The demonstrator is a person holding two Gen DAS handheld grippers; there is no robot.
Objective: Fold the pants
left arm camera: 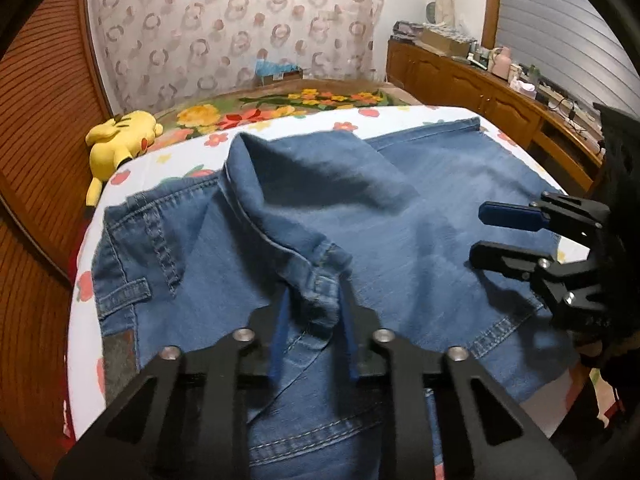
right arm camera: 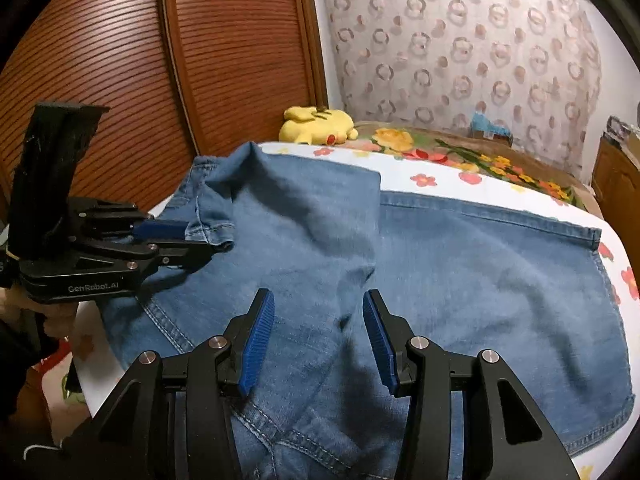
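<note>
Blue jeans lie spread across the flowered bed sheet, one leg folded back over the other with its hem raised in a ridge. My left gripper is shut on that bunched hem; the right wrist view shows it pinching the hem corner at the left edge of the jeans. My right gripper hangs open just above the denim with nothing between its blue pads. In the left wrist view it comes in from the right, jaws apart over the cloth.
A yellow plush toy lies at the far corner of the bed beside a flowered blanket. A slatted wooden door stands to the left, and a wooden cabinet with clutter runs along the right. A curtain hangs behind.
</note>
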